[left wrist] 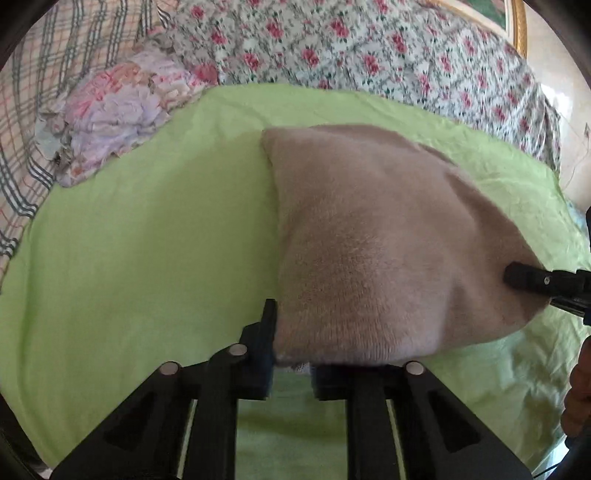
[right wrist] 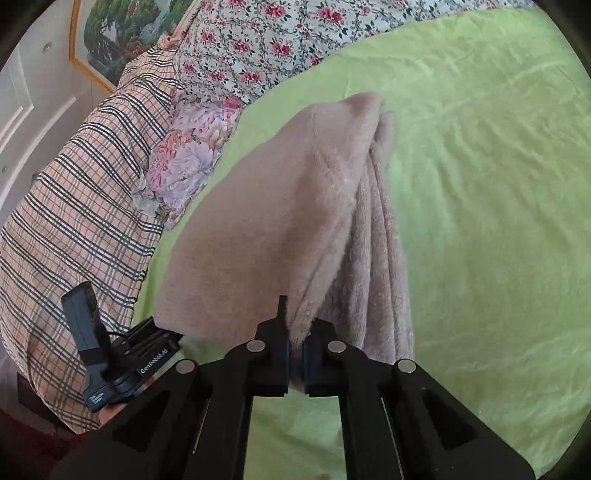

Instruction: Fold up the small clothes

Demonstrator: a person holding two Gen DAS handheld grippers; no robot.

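A beige fleece garment [left wrist: 369, 240] lies partly lifted over the green sheet [left wrist: 147, 240]. My left gripper [left wrist: 291, 354] is shut on its near left corner; the cloth drapes over and hides one finger. At the garment's right edge, the right gripper [left wrist: 517, 279] pinches the cloth. In the right wrist view the garment [right wrist: 277, 221] hangs in folds from my right gripper [right wrist: 300, 332], which is shut on its near edge. At the lower left there, the left gripper's body [right wrist: 142, 341] meets the garment's other corner.
A crumpled floral cloth [left wrist: 122, 110] lies at the sheet's far left edge. Behind it are a plaid cover [right wrist: 74, 221] and a rose-print bedspread [left wrist: 369, 48]. A framed picture [right wrist: 110, 33] hangs on the wall. A hand [left wrist: 578, 387] shows at the right edge.
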